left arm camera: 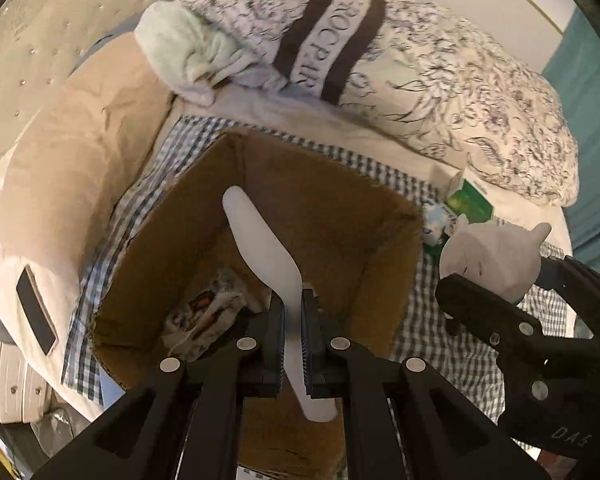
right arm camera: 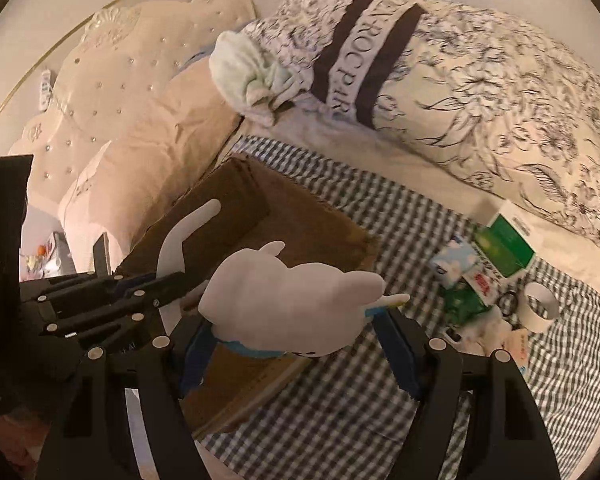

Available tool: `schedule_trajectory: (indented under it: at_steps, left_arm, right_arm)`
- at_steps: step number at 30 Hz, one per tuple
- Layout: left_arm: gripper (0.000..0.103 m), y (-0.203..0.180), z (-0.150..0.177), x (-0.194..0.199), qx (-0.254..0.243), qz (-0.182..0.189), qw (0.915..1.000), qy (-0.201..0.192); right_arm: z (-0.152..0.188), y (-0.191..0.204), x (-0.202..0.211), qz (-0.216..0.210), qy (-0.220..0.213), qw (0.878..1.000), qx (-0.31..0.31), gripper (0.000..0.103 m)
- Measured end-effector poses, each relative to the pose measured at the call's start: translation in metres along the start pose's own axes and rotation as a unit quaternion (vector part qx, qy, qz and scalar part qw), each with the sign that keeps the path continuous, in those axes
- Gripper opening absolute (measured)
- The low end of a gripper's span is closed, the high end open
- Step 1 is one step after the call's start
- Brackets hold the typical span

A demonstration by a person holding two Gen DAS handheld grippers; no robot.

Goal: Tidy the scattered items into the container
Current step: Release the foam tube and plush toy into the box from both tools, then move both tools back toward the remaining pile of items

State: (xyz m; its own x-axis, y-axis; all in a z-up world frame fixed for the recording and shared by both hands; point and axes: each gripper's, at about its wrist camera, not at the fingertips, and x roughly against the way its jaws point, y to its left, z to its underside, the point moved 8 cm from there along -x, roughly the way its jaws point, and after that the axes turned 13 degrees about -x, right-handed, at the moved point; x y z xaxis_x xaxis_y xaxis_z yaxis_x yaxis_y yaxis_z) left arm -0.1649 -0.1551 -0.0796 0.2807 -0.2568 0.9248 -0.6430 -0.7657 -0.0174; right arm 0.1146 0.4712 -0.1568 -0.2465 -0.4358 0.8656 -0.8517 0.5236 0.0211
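Note:
An open cardboard box (left arm camera: 384,256) stands on a checked cloth on the bed; it also shows in the right wrist view (right arm camera: 320,224). My left gripper (left arm camera: 293,308) is shut on a white shoehorn (left arm camera: 260,240) and holds it over the box opening. A crumpled patterned cloth (left arm camera: 204,316) lies inside the box. My right gripper (right arm camera: 296,336) is shut on a white plush toy (right arm camera: 292,300) just right of the box; the toy also shows in the left wrist view (left arm camera: 492,256).
A green box (right arm camera: 504,248), small packets (right arm camera: 456,264), a white tape roll (right arm camera: 540,306) and other bits lie scattered on the checked cloth (right arm camera: 340,408) at right. A floral duvet (right arm camera: 500,92) and pillow (right arm camera: 148,152) lie behind. A phone (left arm camera: 36,316) rests at left.

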Motion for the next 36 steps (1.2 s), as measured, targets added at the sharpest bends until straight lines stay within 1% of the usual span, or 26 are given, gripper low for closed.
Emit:
schedule_trajectory:
  at_steps: [2, 4, 5, 6, 7, 8, 9, 10, 11, 13, 14, 15, 22, 25, 27, 31, 36]
  left_arm:
    - [0.006, 0.007, 0.005, -0.005, 0.005, -0.001, 1.0000, 0.007]
    - [0.014, 0.013, 0.009, -0.010, 0.015, 0.005, 0.9997, 0.017]
    - [0.021, 0.015, 0.011, -0.013, 0.020, 0.012, 0.9995, 0.022]
    - [0.026, 0.018, 0.012, -0.016, 0.026, 0.020, 0.9990, 0.030]
    - [0.030, 0.020, 0.013, -0.017, 0.030, 0.018, 0.9988, 0.035]
    - [0.043, 0.023, 0.013, -0.019, 0.033, 0.013, 0.9986, 0.038]
    - [0.062, 0.025, 0.013, -0.020, 0.035, 0.009, 0.9985, 0.041]
    - [0.069, 0.027, 0.012, -0.020, 0.038, 0.004, 0.9984, 0.042]
    - [0.074, 0.029, 0.011, -0.019, 0.040, 0.003, 0.9984, 0.040]
    - [0.075, 0.031, 0.010, -0.019, 0.042, 0.002, 0.9983, 0.040]
    - [0.079, 0.032, 0.010, -0.020, 0.042, -0.004, 0.9981, 0.045]
    - [0.080, 0.033, 0.010, -0.020, 0.044, -0.008, 0.9978, 0.049]
    - [0.080, 0.027, 0.006, -0.021, 0.055, -0.009, 0.9970, 0.054]
    - [0.080, 0.019, 0.003, -0.020, 0.048, -0.025, 0.9968, 0.060]
    - [0.081, 0.009, 0.002, -0.018, 0.045, -0.017, 0.9972, 0.057]
    - [0.081, -0.018, -0.003, -0.014, 0.029, -0.014, 0.9981, 0.052]
    - [0.081, -0.067, -0.009, -0.007, -0.005, -0.003, 0.9991, 0.042]
  right_arm:
    - [-0.001, 0.005, -0.009, -0.001, 0.005, 1.000, 0.004, 0.073]
    - [-0.001, 0.010, -0.016, -0.003, 0.009, 1.000, 0.007, 0.073]
    - [-0.002, 0.012, -0.018, -0.005, 0.008, 1.000, 0.007, 0.074]
    - [-0.004, 0.014, -0.019, -0.005, 0.005, 1.000, 0.006, 0.076]
    - [-0.006, 0.015, -0.021, 0.002, 0.000, 1.000, 0.004, 0.087]
    - [-0.008, 0.015, -0.021, 0.007, -0.004, 1.000, 0.003, 0.092]
    - [-0.010, 0.016, -0.021, 0.007, -0.009, 1.000, 0.003, 0.093]
    - [-0.012, 0.018, -0.020, 0.006, -0.015, 1.000, 0.003, 0.093]
    - [-0.014, 0.018, -0.019, 0.007, -0.019, 1.000, 0.002, 0.093]
    - [-0.018, 0.016, -0.019, 0.015, -0.024, 1.000, -0.001, 0.093]
    - [-0.019, 0.015, -0.018, 0.016, -0.025, 1.000, -0.004, 0.093]
    - [-0.020, 0.014, -0.017, 0.016, -0.025, 1.000, -0.008, 0.093]
    - [-0.019, -0.007, -0.004, 0.031, -0.033, 0.999, -0.029, 0.093]
    - [-0.018, -0.021, 0.007, 0.038, -0.040, 0.998, -0.042, 0.093]
    - [-0.016, -0.031, 0.015, 0.044, -0.046, 0.997, -0.049, 0.093]
    - [-0.010, -0.057, 0.036, 0.057, -0.058, 0.994, -0.066, 0.093]
    - [0.004, -0.103, 0.065, 0.079, -0.070, 0.989, -0.100, 0.093]
